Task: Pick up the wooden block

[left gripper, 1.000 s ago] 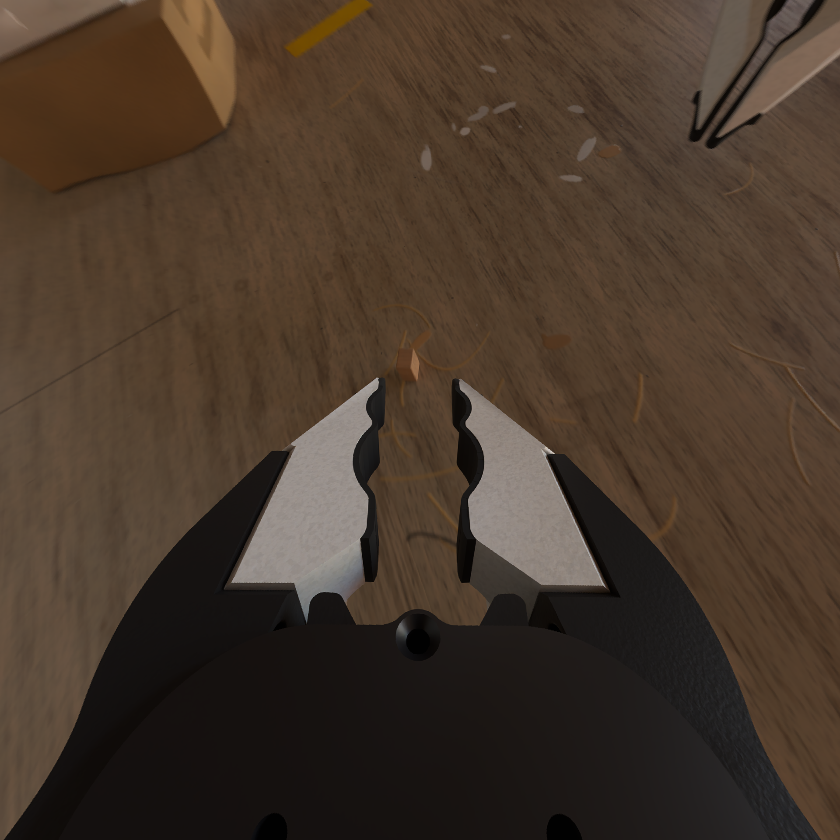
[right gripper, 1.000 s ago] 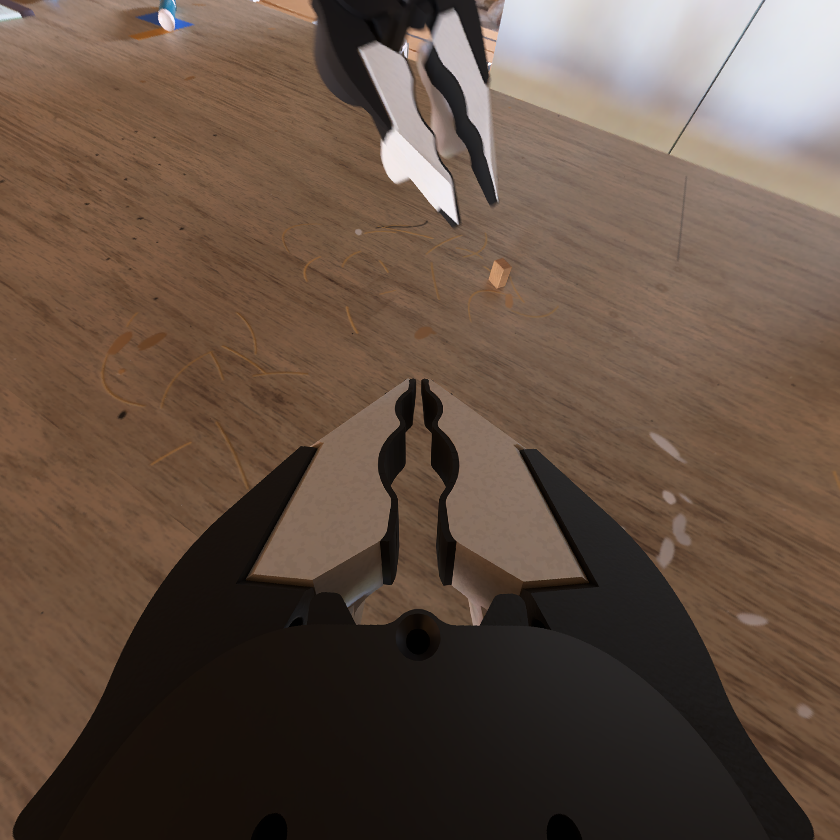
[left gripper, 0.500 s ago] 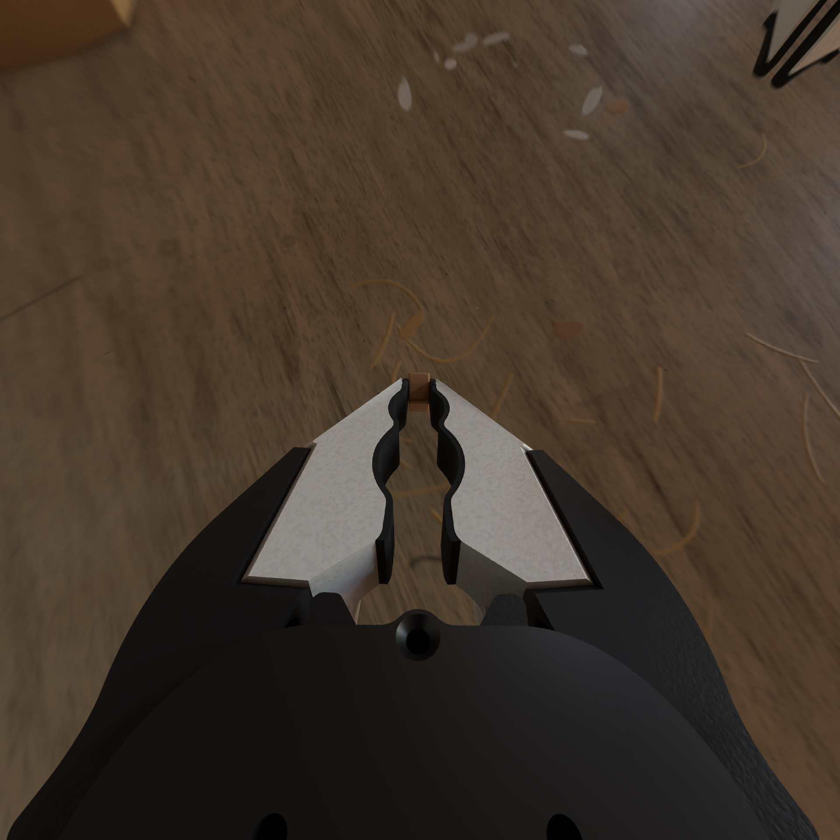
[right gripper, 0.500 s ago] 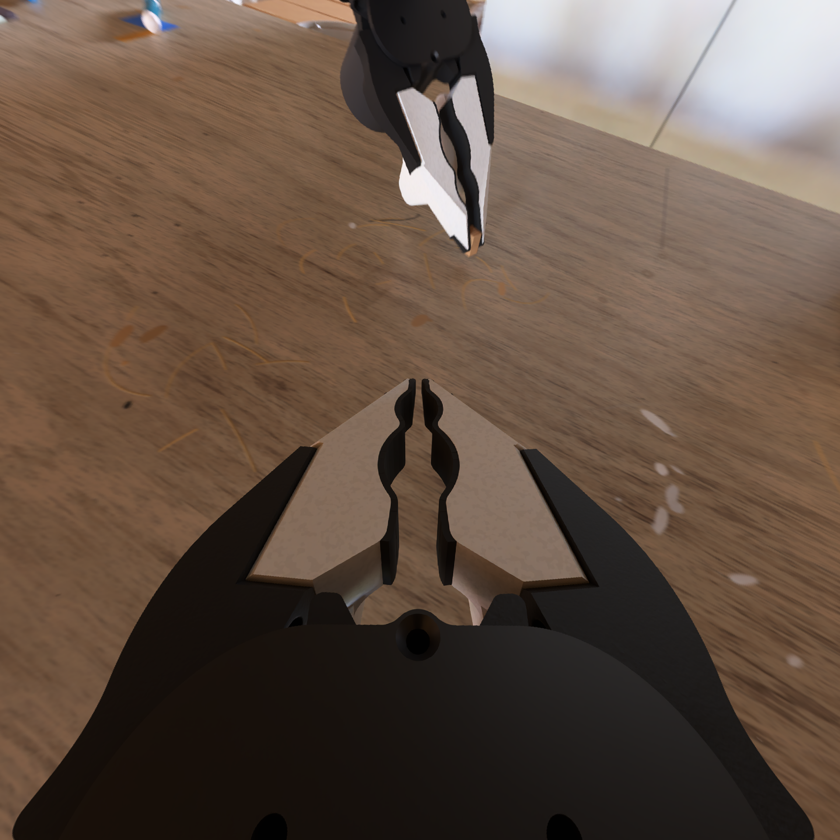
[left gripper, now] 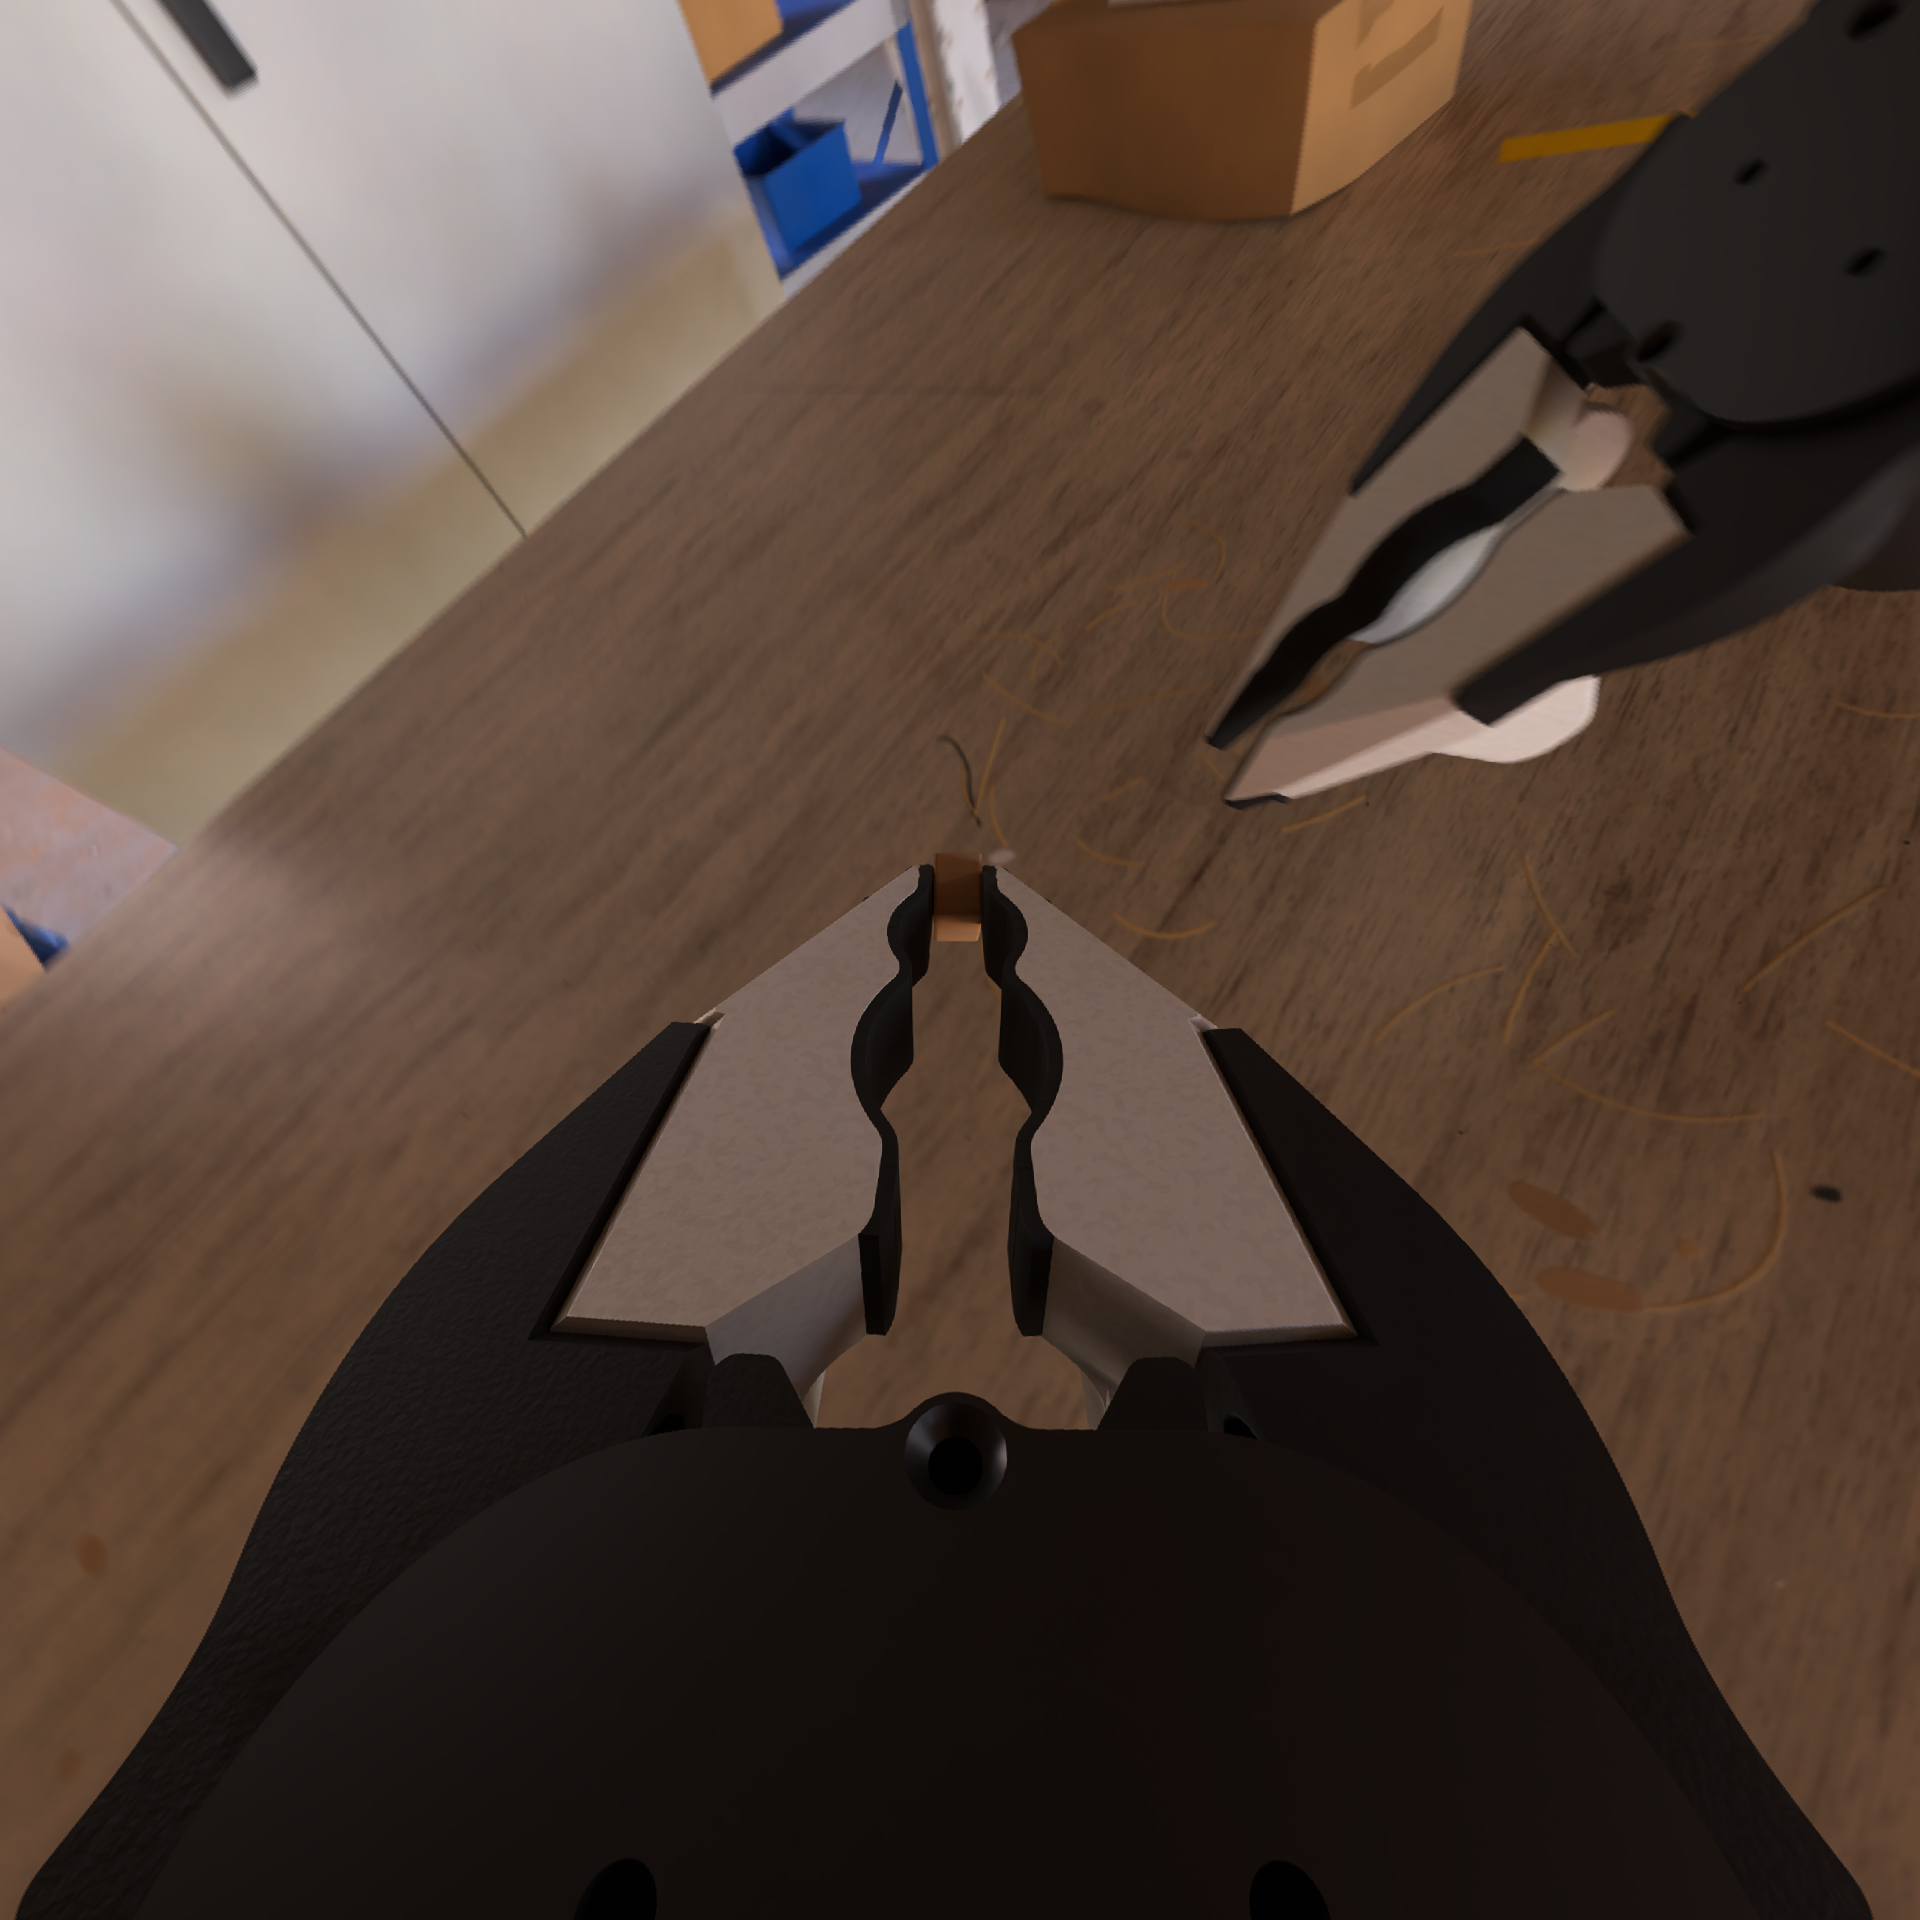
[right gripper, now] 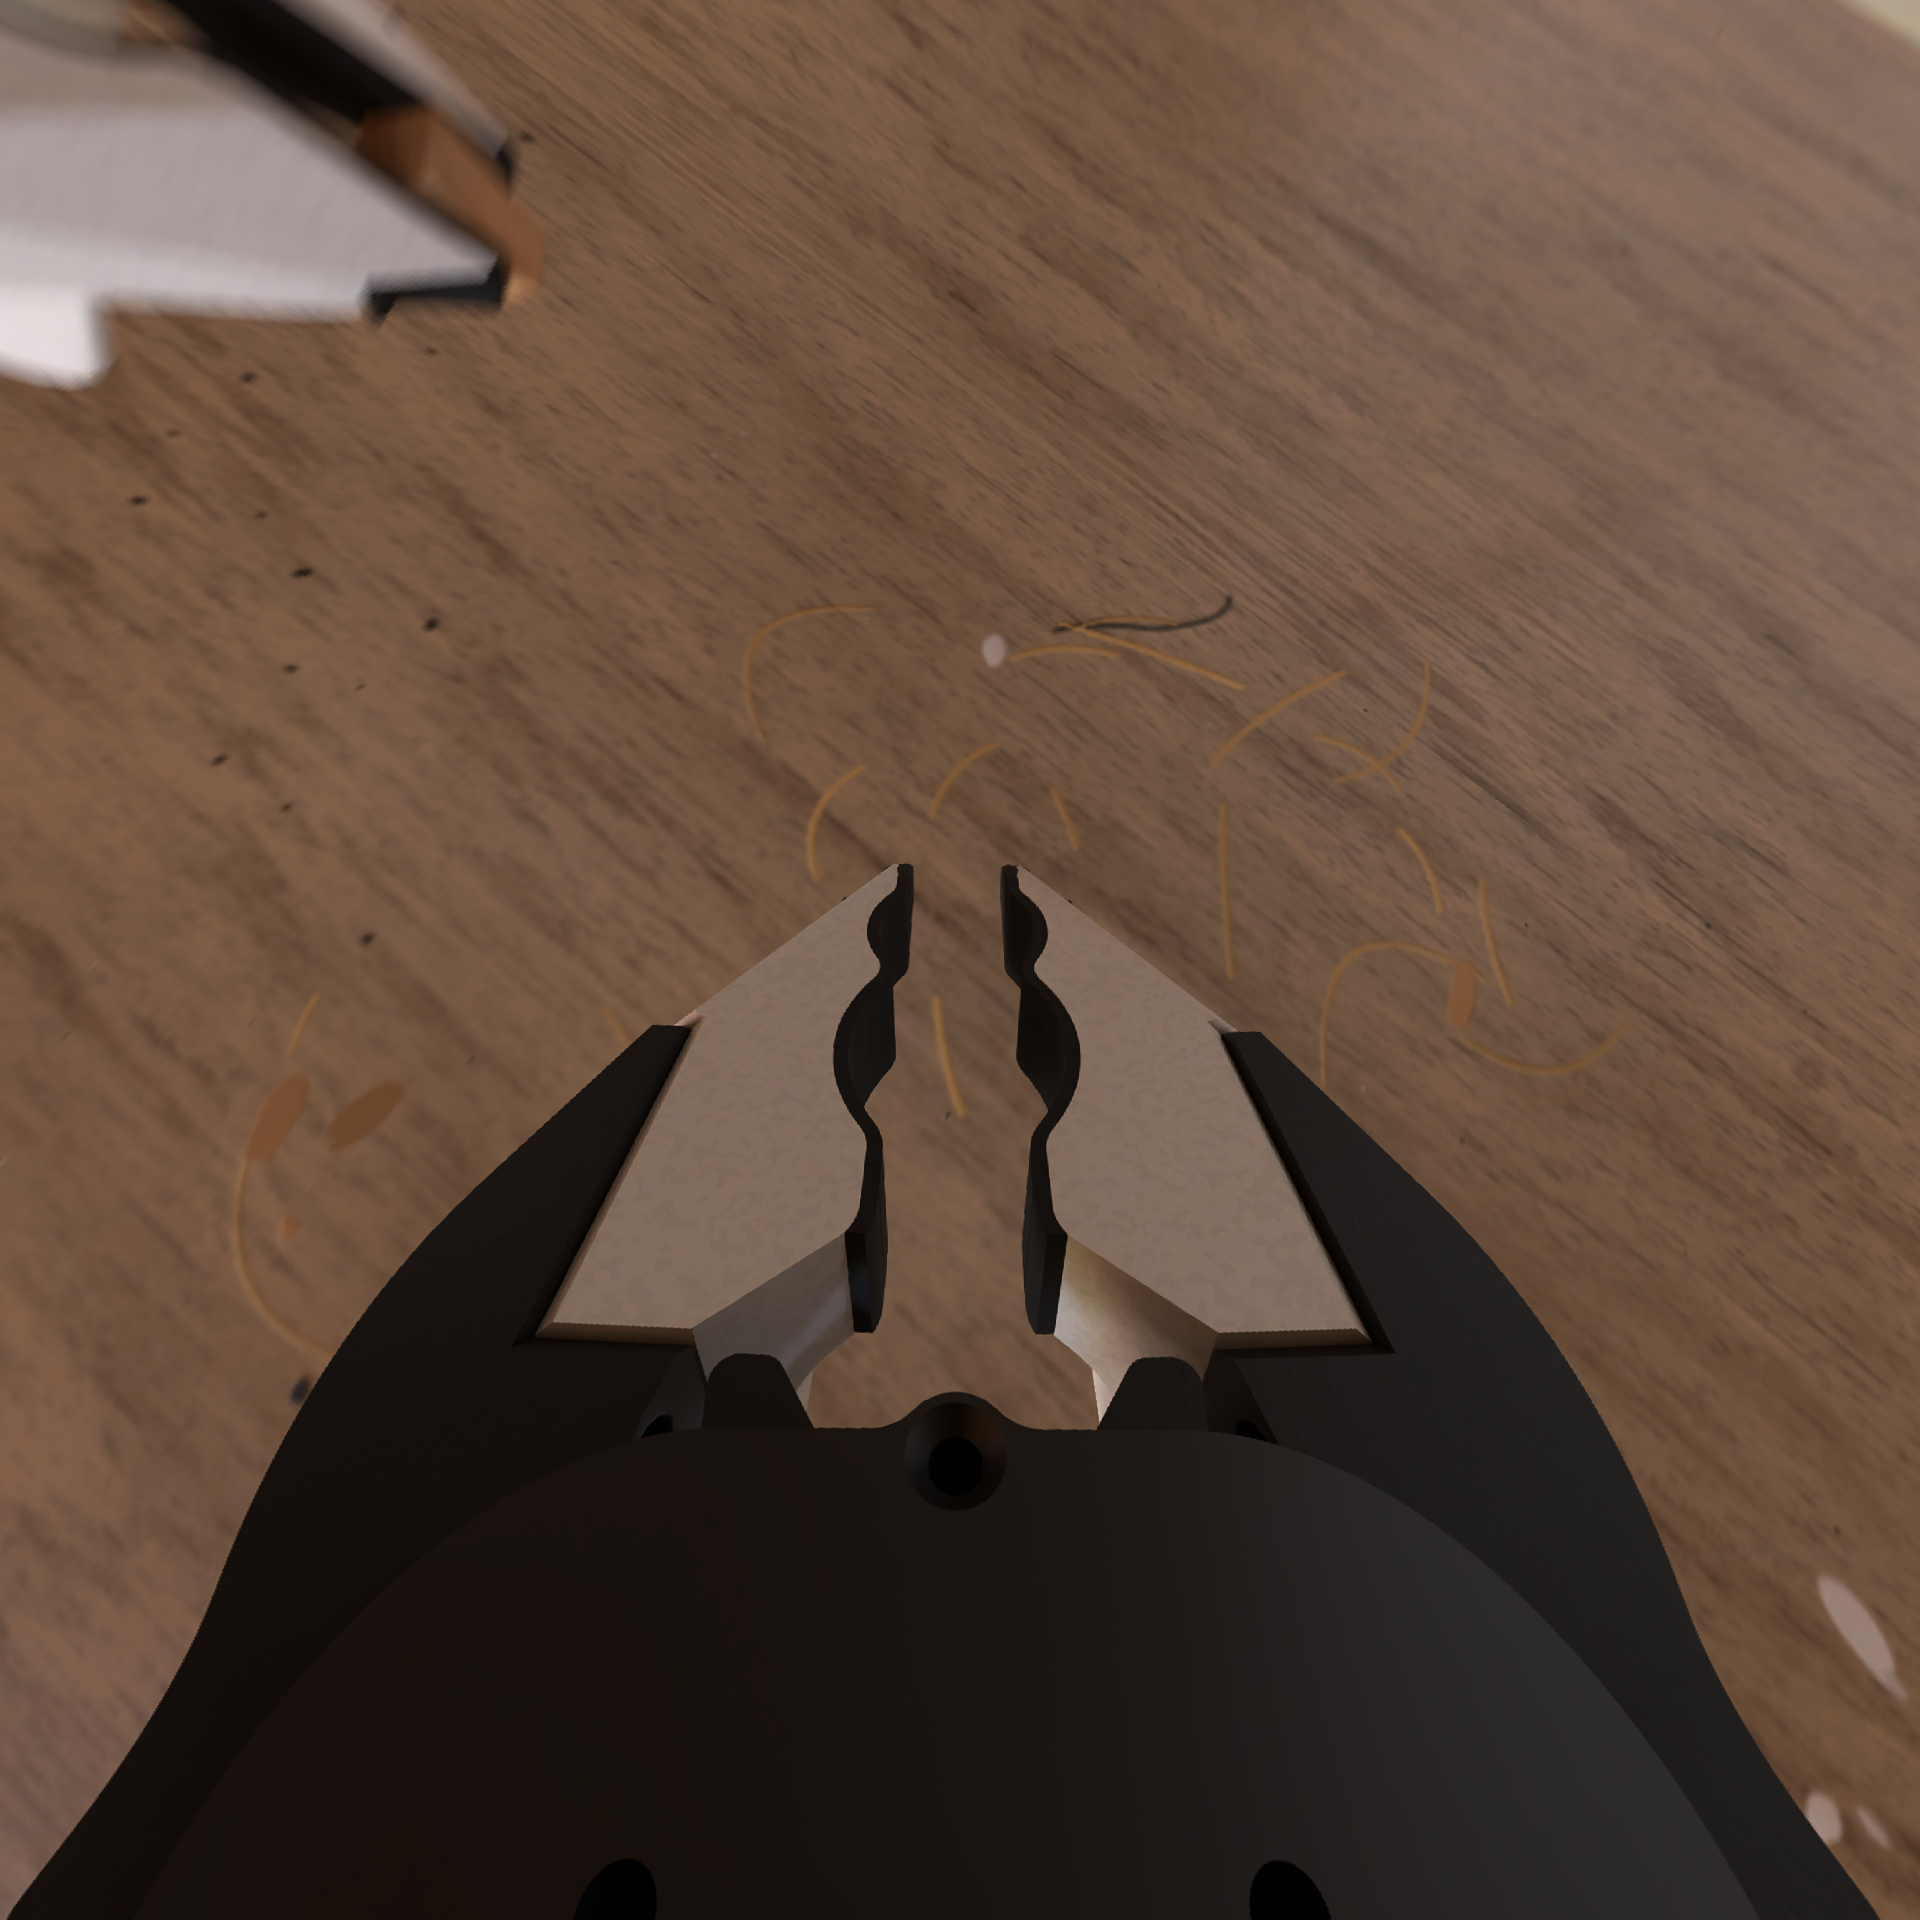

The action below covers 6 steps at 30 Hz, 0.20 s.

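The small wooden block point(left gripper: 958, 902) is pinched between the fingertips of my left gripper point(left gripper: 958, 881), which is shut on it and holds it over the brown wooden table point(left gripper: 623, 831). In the right wrist view the block point(right gripper: 457, 182) shows at the top left in the left gripper's point(right gripper: 488, 223) tips, apparently off the surface. My right gripper point(right gripper: 956, 875) is empty, its jaws a narrow gap apart, low over the table. It also shows in the left wrist view point(left gripper: 1231, 771), to the right of the block and beyond it.
A cardboard box point(left gripper: 1236, 94) stands at the far end of the table, with a yellow strip point(left gripper: 1579, 135) to its right. Blue shelving point(left gripper: 800, 177) and a pale wall lie past the table's left edge. Wood shavings point(right gripper: 1226, 696) and specks litter the surface.
My left gripper shut on the block and rose, tilting up so the room shows. My right gripper came much closer to the left one and its jaws parted a little.
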Available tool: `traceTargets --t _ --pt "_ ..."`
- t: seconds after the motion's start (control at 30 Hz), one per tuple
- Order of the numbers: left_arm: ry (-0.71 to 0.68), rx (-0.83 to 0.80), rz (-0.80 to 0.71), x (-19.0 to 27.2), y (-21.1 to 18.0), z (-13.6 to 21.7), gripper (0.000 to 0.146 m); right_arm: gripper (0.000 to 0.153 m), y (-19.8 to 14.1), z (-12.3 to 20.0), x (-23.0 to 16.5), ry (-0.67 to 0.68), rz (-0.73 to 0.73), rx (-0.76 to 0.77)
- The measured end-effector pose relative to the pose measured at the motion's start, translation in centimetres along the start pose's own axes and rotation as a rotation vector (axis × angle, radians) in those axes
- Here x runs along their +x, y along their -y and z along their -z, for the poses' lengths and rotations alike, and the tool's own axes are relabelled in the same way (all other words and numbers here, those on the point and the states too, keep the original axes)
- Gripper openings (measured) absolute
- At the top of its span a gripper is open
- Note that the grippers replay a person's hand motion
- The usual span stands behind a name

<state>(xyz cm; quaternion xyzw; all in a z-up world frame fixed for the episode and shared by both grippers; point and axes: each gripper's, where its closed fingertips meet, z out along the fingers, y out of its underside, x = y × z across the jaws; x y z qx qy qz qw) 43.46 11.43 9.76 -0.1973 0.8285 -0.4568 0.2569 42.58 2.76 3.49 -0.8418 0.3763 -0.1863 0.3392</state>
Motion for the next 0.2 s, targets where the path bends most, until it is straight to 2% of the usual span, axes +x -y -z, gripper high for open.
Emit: traceTargets --t 0.2 --pt "-0.015 0.002 0.073 0.5 -2.4 -1.0 0.008 0.019 -0.3 -2.3 0.5 0.061 -0.036 -0.130"
